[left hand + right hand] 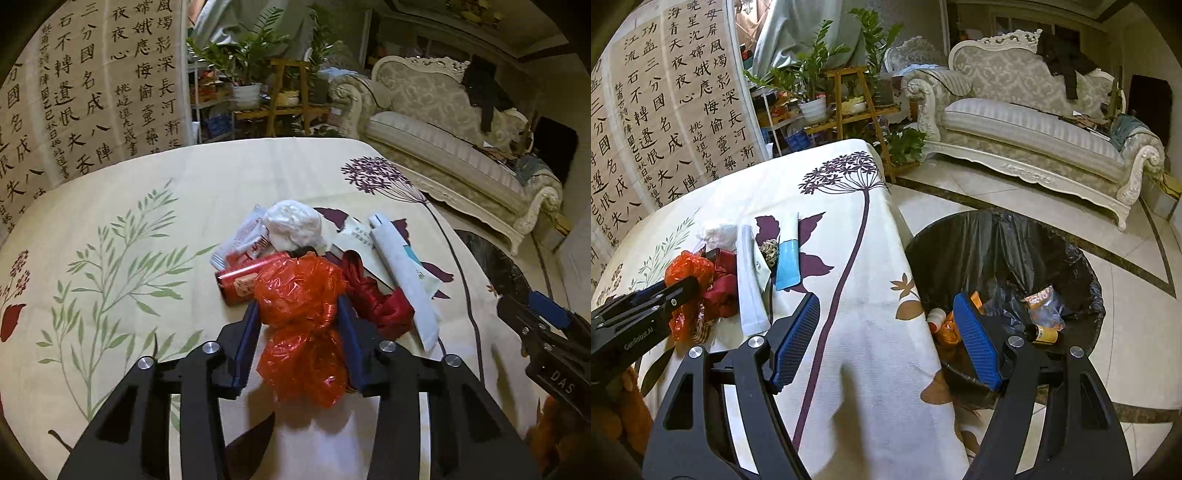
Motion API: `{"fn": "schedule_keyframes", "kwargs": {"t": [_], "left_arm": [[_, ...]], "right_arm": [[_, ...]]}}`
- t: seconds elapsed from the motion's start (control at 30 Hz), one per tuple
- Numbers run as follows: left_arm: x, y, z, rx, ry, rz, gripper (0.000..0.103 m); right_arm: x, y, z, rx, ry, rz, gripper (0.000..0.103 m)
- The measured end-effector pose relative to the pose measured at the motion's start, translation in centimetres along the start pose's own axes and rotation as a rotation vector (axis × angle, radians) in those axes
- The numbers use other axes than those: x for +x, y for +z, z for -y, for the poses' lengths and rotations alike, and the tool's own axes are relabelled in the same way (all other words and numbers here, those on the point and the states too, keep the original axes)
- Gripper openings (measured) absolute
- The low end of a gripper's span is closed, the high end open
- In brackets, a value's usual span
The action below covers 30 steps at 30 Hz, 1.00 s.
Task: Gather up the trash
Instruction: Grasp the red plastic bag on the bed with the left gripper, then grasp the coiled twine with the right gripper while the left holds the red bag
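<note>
A crumpled orange-red plastic bag [301, 358] lies at the near side of a trash pile on the flowered tablecloth [129, 206]. My left gripper [299, 304] is shut on it, with both blue pads pressing into its sides. Behind it lie a red packet [236, 284], a white tissue ball [295, 221], a dark red bag [376, 299] and a white tube [402, 273]. My right gripper [886, 301] stands open and empty over the table's right edge, beside the bin [997, 240]. From the right wrist, my left gripper [665, 295] shows on the orange-red bag [689, 267].
The black-lined bin stands on the tiled floor just right of the table and holds a bottle [1043, 334] and wrappers. A pale sofa [1034, 122] and plant shelves [849, 99] stand beyond. A calligraphy screen [665, 110] rises behind the table.
</note>
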<state>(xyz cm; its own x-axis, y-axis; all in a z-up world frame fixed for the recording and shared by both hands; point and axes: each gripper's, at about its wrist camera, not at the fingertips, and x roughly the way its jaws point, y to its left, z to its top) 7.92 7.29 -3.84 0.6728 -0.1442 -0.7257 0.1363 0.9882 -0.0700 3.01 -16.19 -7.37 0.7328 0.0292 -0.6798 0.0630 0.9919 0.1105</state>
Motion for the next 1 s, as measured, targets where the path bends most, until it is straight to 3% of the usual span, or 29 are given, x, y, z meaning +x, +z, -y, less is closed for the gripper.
{"fn": "schedule_keyframes", "kwargs": {"t": [0.37, 0.7, 0.93, 1.0], "left_arm": [[-2.9, -0.6, -1.2, -0.018, -0.009, 0.053, 0.038], [-5.0, -1.7, -5.3, -0.071, 0.087, 0.067, 0.038], [-6.2, -3.1, -9.5, -0.129, 0.152, 0.068, 0.038], [-6.4, -3.6, -10.5, -0.145, 0.162, 0.064, 0.038]], "right_arm": [[-0.1, -0.2, -1.4, -0.022, 0.025, -0.001, 0.073], [-0.9, -0.9, -6.1, -0.100, 0.100, -0.006, 0.072], [-1.3, -1.8, -10.1, -0.159, 0.178, -0.039, 0.053], [-1.2, -2.1, -11.2, -0.173, 0.207, -0.057, 0.052]]}}
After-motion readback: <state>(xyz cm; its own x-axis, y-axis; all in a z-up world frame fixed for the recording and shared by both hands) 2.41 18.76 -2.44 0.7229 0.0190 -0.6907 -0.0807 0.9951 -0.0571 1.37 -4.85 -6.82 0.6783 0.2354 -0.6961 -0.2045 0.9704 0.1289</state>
